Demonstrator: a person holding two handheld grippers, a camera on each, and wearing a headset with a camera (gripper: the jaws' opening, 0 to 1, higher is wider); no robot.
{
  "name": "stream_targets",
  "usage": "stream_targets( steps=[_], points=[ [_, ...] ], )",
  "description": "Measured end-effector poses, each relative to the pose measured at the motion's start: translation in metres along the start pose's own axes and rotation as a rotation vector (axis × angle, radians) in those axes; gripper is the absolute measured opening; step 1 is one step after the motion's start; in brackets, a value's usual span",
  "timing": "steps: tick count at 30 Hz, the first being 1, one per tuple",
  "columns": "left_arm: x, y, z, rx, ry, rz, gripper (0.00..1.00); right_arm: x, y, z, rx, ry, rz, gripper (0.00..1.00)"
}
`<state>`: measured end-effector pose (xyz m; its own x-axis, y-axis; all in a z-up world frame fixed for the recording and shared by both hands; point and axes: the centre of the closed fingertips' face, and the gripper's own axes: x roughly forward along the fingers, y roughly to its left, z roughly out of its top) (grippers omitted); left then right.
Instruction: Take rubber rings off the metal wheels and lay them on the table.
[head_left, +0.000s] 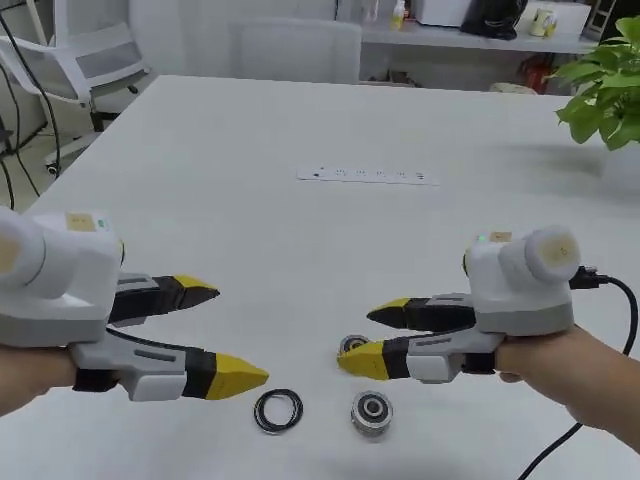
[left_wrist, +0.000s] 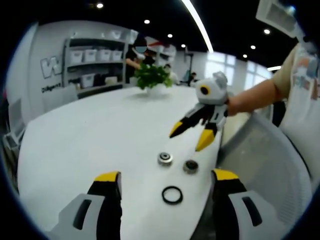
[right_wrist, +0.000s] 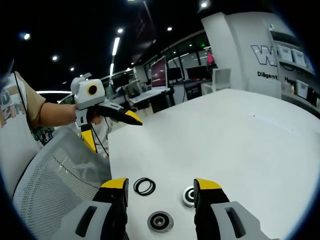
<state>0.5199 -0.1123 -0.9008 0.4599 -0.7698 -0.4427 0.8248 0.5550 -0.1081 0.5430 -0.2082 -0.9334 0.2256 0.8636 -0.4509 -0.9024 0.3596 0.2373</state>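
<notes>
The right gripper (head_left: 355, 339) is hovering just above the table (head_left: 300, 230), jaws parted and holding nothing, its lower tip reaching over the far metal wheel (head_left: 352, 345). The left gripper (head_left: 238, 335) is hanging opposite, jaws spread wide and likewise empty. Between them, near the front edge, the rubber rings (head_left: 278, 410) are lying flat, seemingly two overlapping, just beside the near metal wheel (head_left: 372, 412). Whether either wheel is carrying a ring is too small to tell.

As I judge it, the wheels are sitting loose, so a jaw tip pushing off-centre is risking a skid or roll towards the edge. Pinching a thin ring while the other gripper is not bracing the wheel is risking lifting the wheel along, or the ring snapping free.
</notes>
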Motion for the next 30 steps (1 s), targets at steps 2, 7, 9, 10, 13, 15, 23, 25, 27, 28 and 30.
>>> stream_targets(
  steps=[2,7,9,10,13,15,23,25,27,28,30],
  points=[
    [-0.001,-0.001,0.001,-0.003,-0.006,0.002,0.75,-0.005,-0.001,-0.001,0.001,-0.003,-0.007,0.53],
    [-0.002,-0.002,0.001,0.000,-0.008,0.004,0.76,-0.015,-0.002,-0.004,-0.011,-0.001,-0.029,0.56],
    [-0.003,-0.004,0.001,0.002,-0.006,0.005,0.77,-0.019,-0.003,-0.005,-0.020,0.001,-0.035,0.57],
    [-0.003,-0.004,0.001,0.003,-0.006,0.005,0.78,-0.022,-0.004,-0.006,-0.027,0.006,-0.040,0.58],
    [-0.003,-0.006,0.001,0.007,-0.006,0.006,0.79,-0.027,-0.004,-0.009,-0.029,0.004,-0.047,0.61],
    [-0.003,-0.008,0.001,0.010,-0.007,0.007,0.80,-0.031,-0.004,-0.011,-0.038,0.005,-0.055,0.63],
    [-0.004,-0.013,0.001,0.008,-0.014,0.007,0.81,-0.045,-0.004,-0.020,-0.052,0.007,-0.079,0.69],
    [-0.004,-0.013,0.001,0.002,-0.021,0.009,0.82,-0.049,-0.004,-0.022,-0.049,0.005,-0.085,0.70],
    [-0.004,-0.014,0.000,0.001,-0.022,0.011,0.82,-0.052,-0.003,-0.024,-0.049,0.005,-0.090,0.70],
    [-0.005,-0.015,0.000,0.003,-0.021,0.012,0.82,-0.054,-0.003,-0.026,-0.050,0.009,-0.096,0.70],
    [-0.006,-0.017,0.000,0.002,-0.023,0.011,0.82,-0.058,-0.002,-0.029,-0.051,0.009,-0.102,0.70]
  ],
)
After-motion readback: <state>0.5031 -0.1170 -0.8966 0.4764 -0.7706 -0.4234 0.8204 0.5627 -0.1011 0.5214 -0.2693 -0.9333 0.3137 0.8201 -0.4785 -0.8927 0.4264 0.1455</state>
